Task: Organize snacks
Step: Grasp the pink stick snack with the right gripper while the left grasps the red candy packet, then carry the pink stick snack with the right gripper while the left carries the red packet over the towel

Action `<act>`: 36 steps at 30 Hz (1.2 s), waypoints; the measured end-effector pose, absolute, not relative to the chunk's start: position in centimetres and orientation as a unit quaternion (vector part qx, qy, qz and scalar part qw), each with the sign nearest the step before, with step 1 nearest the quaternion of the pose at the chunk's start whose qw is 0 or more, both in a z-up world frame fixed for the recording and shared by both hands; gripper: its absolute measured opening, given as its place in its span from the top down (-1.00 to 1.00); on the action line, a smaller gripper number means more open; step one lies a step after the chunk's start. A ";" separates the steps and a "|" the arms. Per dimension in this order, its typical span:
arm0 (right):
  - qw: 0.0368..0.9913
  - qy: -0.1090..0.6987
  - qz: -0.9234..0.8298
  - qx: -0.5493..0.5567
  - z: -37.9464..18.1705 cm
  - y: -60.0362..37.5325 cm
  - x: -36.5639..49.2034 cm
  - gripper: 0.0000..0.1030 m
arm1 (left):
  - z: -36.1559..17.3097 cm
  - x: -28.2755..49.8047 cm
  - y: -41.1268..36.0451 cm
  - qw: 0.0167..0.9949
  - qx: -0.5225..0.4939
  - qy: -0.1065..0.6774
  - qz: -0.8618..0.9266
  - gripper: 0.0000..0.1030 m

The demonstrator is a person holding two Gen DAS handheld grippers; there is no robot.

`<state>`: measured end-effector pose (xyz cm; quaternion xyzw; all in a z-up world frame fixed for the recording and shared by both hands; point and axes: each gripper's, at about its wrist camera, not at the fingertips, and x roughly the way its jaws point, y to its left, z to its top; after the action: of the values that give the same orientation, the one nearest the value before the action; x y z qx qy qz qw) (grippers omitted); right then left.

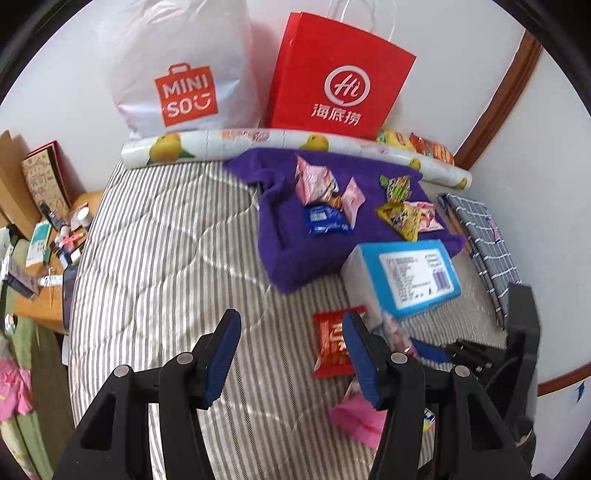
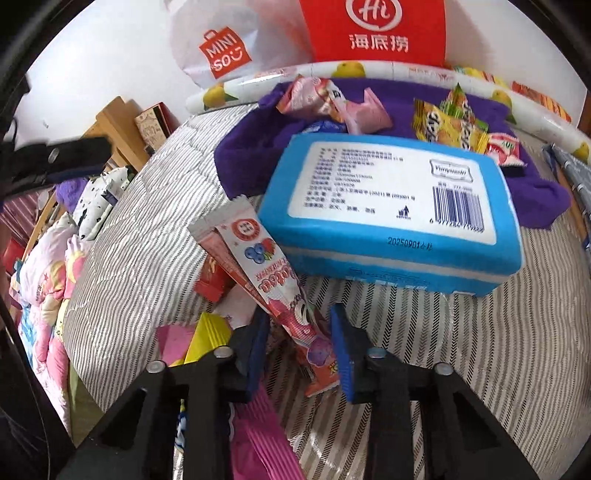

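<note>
Right gripper (image 2: 299, 347) straddles a long strawberry stick pack (image 2: 258, 273); whether its pads press it is unclear.
Left gripper (image 1: 291, 354) hangs parted and empty over the striped quilt (image 1: 155, 258). Pick-up step, I judge: next, a firm pinch, then a lift toward the snacks on the purple towel (image 1: 280, 236) by the wall.

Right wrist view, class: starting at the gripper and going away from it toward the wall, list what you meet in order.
Right gripper → long pink berry snack stick → blue tissue pack → purple towel → fruit-print roll → red paper bag.
</note>
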<state>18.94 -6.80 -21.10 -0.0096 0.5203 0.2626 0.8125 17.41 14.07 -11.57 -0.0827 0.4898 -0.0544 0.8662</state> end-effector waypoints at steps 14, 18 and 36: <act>0.868 0.456 0.199 -0.003 -16.4 -13.6 15.9 0.61 | -16.6 17.4 11.0 0.841 -0.089 0.527 -0.078 -0.07; 0.874 0.459 0.158 -0.008 -16.9 -16.5 15.4 0.61 | -18.1 18.1 9.9 0.834 -0.095 0.534 -0.096 -0.07; 0.859 0.496 0.119 -0.035 -21.5 -17.0 16.0 0.60 | -21.6 20.2 9.3 0.825 -0.112 0.538 -0.132 0.18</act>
<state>16.01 -16.96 -21.45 -0.0352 0.4965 0.1188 0.8592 20.23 9.28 -21.61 -0.1117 0.5379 -0.1321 0.8251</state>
